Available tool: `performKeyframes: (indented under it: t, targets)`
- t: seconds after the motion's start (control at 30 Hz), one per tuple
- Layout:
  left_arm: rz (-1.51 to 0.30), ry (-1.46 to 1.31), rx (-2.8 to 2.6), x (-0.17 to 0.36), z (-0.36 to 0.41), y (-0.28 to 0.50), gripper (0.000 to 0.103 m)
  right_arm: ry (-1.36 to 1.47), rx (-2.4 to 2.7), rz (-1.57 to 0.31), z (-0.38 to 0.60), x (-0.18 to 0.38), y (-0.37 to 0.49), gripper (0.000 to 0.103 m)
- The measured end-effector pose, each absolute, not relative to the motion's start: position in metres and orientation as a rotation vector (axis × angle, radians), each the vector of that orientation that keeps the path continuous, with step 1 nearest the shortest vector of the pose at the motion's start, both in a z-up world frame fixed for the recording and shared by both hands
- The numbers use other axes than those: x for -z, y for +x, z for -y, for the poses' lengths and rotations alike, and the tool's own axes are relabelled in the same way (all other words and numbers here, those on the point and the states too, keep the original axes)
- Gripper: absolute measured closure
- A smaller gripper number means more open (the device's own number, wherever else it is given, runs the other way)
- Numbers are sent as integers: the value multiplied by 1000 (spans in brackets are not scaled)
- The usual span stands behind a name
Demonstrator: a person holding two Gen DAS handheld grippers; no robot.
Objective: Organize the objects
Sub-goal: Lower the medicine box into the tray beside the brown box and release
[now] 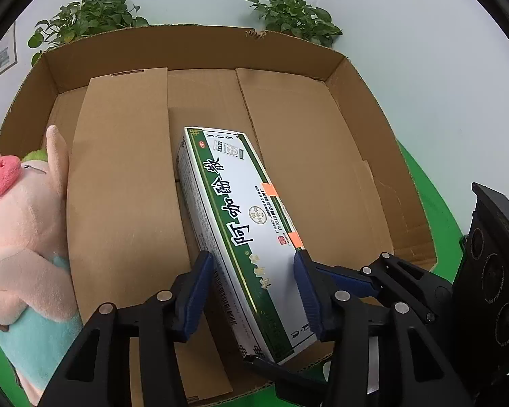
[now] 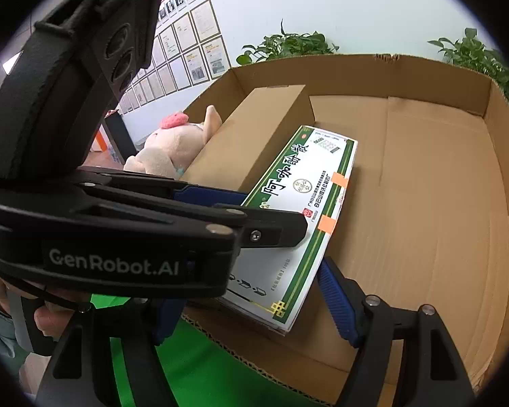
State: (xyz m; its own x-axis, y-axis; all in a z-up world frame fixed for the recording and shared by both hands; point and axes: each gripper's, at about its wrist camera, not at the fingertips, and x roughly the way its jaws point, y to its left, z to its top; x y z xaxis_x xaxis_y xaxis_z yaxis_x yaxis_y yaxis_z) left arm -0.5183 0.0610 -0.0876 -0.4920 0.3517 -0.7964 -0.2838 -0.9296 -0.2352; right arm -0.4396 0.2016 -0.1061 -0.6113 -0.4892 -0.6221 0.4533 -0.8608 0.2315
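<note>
A long white and green medicine box (image 1: 241,224) lies in a wide shallow cardboard box (image 1: 322,142), its near end over the front rim. My left gripper (image 1: 254,291) straddles the near end, blue pads (image 1: 196,291) on both sides, shut on it. In the right wrist view the medicine box (image 2: 302,217) lies ahead, and the left gripper (image 2: 220,213) covers its near left part. My right gripper (image 2: 254,308) is open around the box's near end; its left pad is mostly hidden behind the left gripper.
A pink plush pig (image 1: 20,224) lies at the cardboard box's left side, seen also in the right wrist view (image 2: 176,146). A raised cardboard flap (image 1: 125,203) stands between pig and medicine box. Green cloth (image 1: 431,217) covers the table. Potted plants (image 1: 288,17) stand behind.
</note>
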Motion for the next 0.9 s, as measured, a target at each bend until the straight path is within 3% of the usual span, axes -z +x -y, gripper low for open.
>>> performKeyframes:
  t: [0.2,0.9]
  targets:
    - [87,-1321,-2452,83,-57,-511,67,993,2386,66,-199,109,-445,30]
    - [122,-1264,-2525,62,-15,-479,67,1121,2368,10,-181,122,-455,27]
